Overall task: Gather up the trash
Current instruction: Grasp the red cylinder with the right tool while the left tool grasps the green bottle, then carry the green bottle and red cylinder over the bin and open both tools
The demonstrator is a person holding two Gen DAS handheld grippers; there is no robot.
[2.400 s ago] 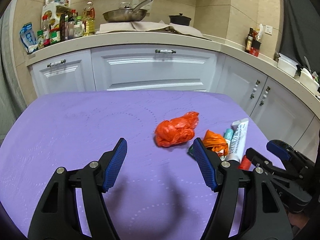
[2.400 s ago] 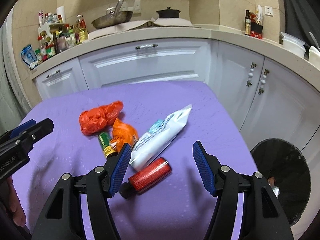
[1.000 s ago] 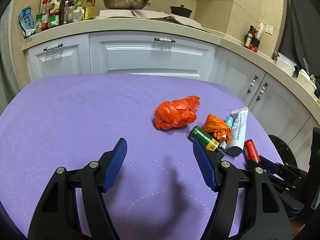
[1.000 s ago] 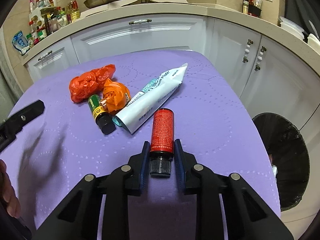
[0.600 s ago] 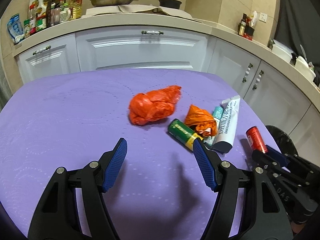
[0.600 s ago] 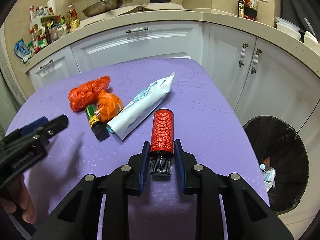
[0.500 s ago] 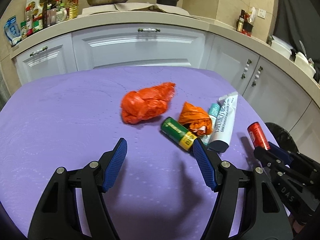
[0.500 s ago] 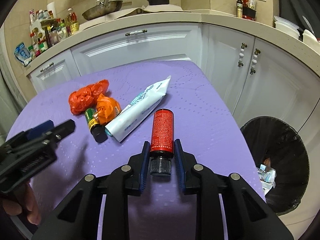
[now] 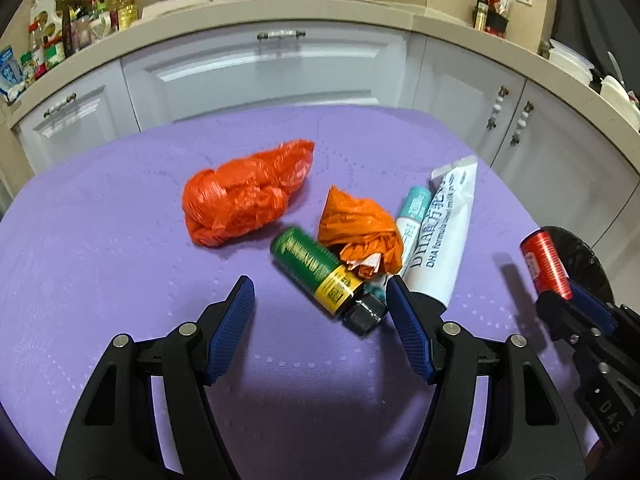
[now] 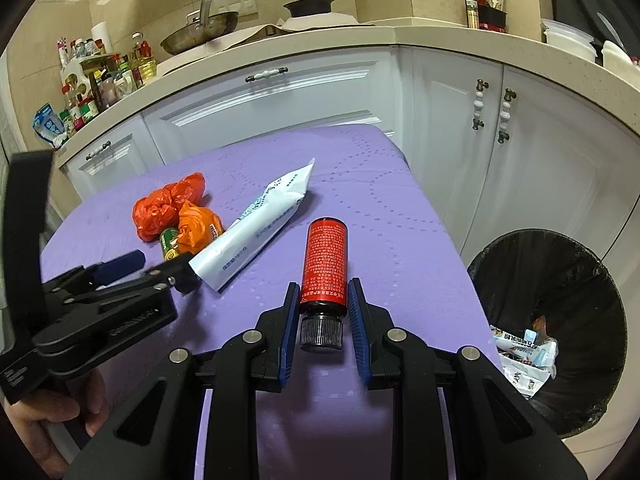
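My right gripper (image 10: 323, 308) is shut on a red bottle (image 10: 325, 266) with a black cap, held above the purple table's right part; the bottle also shows in the left wrist view (image 9: 544, 263). My left gripper (image 9: 320, 320) is open, its fingers on either side of a green and yellow bottle (image 9: 320, 270) lying on the table. Beside that bottle lie an orange wrapper (image 9: 360, 228), a red-orange plastic bag (image 9: 244, 192) and a white tube (image 9: 444, 236). A black-lined trash bin (image 10: 552, 300) stands on the floor right of the table.
The purple table (image 9: 100, 260) ends at its right edge just before the bin. White kitchen cabinets (image 10: 440, 112) stand behind, with a counter holding bottles (image 10: 100, 84) and a pan (image 10: 200, 36). The bin holds some wrappers (image 10: 520, 352).
My right gripper closed on the red bottle and lifted it toward the table's right edge. My left gripper moved forward and right until its open fingers flank the green bottle.
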